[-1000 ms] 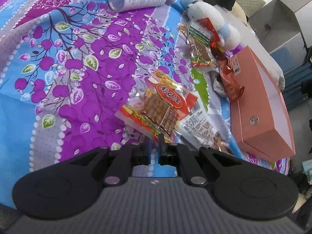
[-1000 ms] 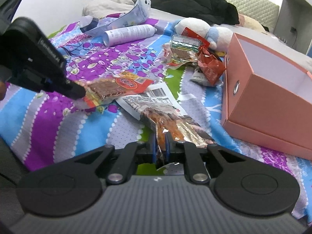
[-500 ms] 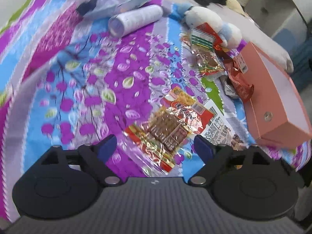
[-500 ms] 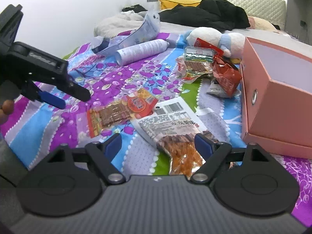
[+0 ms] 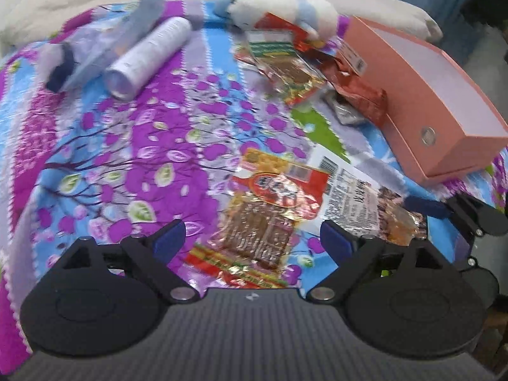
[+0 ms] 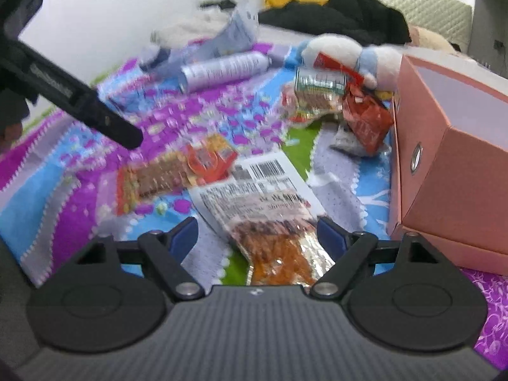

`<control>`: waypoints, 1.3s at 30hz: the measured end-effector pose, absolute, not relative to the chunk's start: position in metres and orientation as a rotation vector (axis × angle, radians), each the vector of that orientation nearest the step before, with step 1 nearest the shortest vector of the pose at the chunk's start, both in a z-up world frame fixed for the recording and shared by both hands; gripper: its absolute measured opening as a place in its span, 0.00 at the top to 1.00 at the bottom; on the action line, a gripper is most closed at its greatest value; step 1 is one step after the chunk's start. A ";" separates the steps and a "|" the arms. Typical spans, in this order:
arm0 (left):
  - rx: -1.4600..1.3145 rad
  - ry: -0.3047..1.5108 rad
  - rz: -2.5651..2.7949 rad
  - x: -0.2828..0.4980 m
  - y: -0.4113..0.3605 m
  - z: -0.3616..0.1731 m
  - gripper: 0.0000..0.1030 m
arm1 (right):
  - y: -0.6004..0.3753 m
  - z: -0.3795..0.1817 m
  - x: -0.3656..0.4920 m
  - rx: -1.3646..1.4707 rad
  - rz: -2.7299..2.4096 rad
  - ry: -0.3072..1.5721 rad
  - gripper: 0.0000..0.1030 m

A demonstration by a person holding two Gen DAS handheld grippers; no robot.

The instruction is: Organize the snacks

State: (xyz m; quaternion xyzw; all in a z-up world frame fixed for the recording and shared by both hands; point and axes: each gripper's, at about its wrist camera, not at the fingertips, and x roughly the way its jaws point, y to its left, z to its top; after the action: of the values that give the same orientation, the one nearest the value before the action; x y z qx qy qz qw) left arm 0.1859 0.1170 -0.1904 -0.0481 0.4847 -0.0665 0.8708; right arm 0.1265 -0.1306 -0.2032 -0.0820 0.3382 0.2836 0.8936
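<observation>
My left gripper [image 5: 252, 241] is open and empty, just above a red-and-clear snack pack [image 5: 266, 216] lying on the flowered bedspread. My right gripper [image 6: 257, 236] is open and empty over a white-labelled snack pack [image 6: 270, 212] with orange contents. That pack also shows in the left wrist view [image 5: 358, 203], and the red pack shows in the right wrist view [image 6: 177, 171]. An open pink box [image 5: 422, 101] [image 6: 451, 158] stands at the right. More snack packs [image 5: 285, 66] [image 6: 320, 95] and a red-brown bag [image 5: 358, 92] [image 6: 365, 120] lie beside it.
A white cylinder can [image 5: 149, 57] [image 6: 222, 66] and a crumpled blue-white wrapper [image 5: 108, 47] lie at the far left of the bed. A white-and-blue plush toy [image 5: 279, 6] [image 6: 349, 54] sits behind the snacks. Dark clothes [image 6: 343, 16] lie by the headboard.
Both grippers were shut on their snack packs a second ago, then opened and let go. Both have since drawn back slightly, and the packs lie on the bedspread.
</observation>
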 end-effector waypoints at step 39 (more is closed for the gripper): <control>0.007 1.094 -0.177 0.209 0.089 -0.248 0.29 | -0.134 -0.217 0.162 -0.131 0.578 0.819 0.63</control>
State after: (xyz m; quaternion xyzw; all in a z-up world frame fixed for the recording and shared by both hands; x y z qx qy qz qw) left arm 0.2090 0.0893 -0.2480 0.0031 0.5195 -0.0841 0.8503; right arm 0.1624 -0.1337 -0.2172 -0.0626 0.3922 0.2767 0.8750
